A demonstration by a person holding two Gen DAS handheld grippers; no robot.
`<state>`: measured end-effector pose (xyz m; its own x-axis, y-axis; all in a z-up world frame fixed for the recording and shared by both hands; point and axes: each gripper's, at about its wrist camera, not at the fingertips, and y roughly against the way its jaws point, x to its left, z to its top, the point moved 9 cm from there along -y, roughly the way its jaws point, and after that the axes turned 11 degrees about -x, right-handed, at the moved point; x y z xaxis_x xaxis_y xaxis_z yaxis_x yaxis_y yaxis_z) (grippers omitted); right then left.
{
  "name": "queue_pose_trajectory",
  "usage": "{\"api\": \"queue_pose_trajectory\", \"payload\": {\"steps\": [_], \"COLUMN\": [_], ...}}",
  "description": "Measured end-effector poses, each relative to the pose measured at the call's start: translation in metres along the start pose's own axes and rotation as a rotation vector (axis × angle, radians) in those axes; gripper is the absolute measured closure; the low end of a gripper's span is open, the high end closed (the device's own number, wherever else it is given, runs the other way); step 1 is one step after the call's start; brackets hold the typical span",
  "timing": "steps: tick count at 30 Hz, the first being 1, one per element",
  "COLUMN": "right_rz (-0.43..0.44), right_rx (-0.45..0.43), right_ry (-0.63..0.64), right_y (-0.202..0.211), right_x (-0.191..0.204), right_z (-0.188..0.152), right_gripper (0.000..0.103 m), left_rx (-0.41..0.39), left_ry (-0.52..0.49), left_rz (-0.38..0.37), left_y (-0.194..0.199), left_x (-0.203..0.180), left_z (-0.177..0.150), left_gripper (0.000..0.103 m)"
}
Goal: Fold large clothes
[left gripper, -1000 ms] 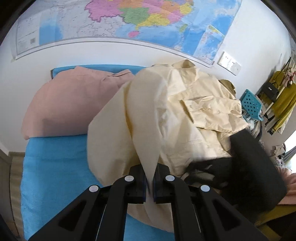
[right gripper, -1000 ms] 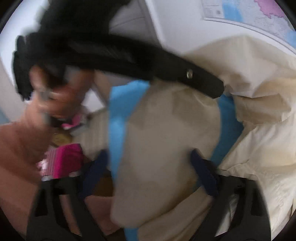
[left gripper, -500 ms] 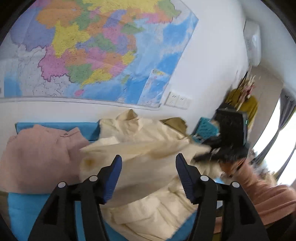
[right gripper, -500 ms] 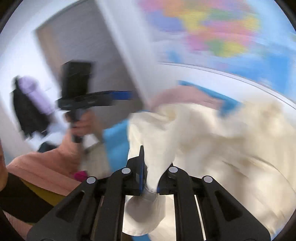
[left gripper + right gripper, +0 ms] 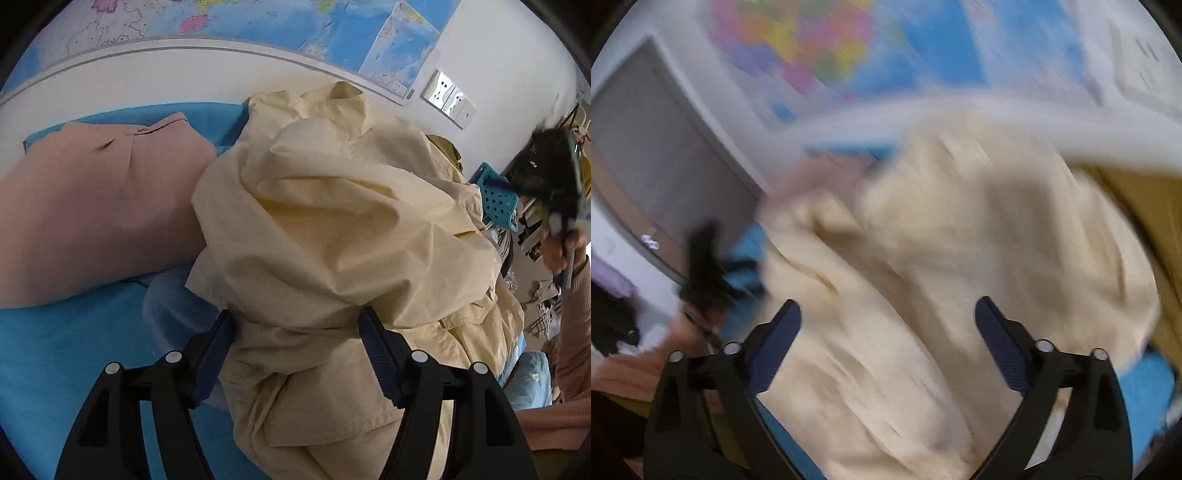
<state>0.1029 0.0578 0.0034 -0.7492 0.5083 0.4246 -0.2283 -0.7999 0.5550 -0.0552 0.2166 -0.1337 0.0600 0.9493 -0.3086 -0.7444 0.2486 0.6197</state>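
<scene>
Both grippers (image 5: 295,334) agape; cream garment (image 5: 332,229) heaped

Cream-yellow garment (image 5: 332,229), heaped and unfolded on the blue bed cover.

Large, pale cream, of thin crisp woven cloth, full of soft creases and deep rounded folds. Piled high in a loose mound rather than spread flat, with the collar standing up at the far end, close to the wall. Draped forward in overlapping layers, one broad flap lying across the top and falling toward the near edge. Resting just beside, and partly over the edge of, the folded pink piece on its left. Seen from the right wrist view (image 5: 923,277) only as a blurred cream mass filling the middle.
</scene>
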Motion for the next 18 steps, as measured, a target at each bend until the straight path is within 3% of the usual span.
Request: {"api": "queue_pose_trajectory", "payload": {"steps": [4,11,13,14,15,18], "right_rz": [0.214,0.344,0.318,0.323,0.298,0.23], "right_rx": [0.043,0.283,0.341,0.353,0.338,0.246], "right_ry": [-0.129,-0.431,-0.42,-0.389,-0.329,-0.029], "right_y": [-0.069,-0.204,-0.233,-0.237,-0.241,-0.23], "right_x": [0.043,0.07,0.075,0.081,0.086,0.11], "right_z": [0.022,0.012,0.006,0.007,0.014,0.05], "right_gripper": [0.007,0.008,0.044,0.079,0.088,0.092], "left_rx": [-0.025,-0.021,-0.027,-0.028,-0.029,-0.058], "left_ry": [-0.031,-0.131,-0.132,-0.125,-0.113,-0.095], "left_rz": [0.004,0.036,0.029,0.023,0.013,-0.012], "left_y": [0.003,0.004,0.005,0.005,0.006,0.013], "left_x": [-0.006,-0.024,-0.023,-0.021,-0.019,-0.011], "left_z": [0.001,-0.014,-0.015,-0.015,-0.015,-0.014], "left_gripper": [0.036,0.036,0.036,0.036,0.036,0.036]}}
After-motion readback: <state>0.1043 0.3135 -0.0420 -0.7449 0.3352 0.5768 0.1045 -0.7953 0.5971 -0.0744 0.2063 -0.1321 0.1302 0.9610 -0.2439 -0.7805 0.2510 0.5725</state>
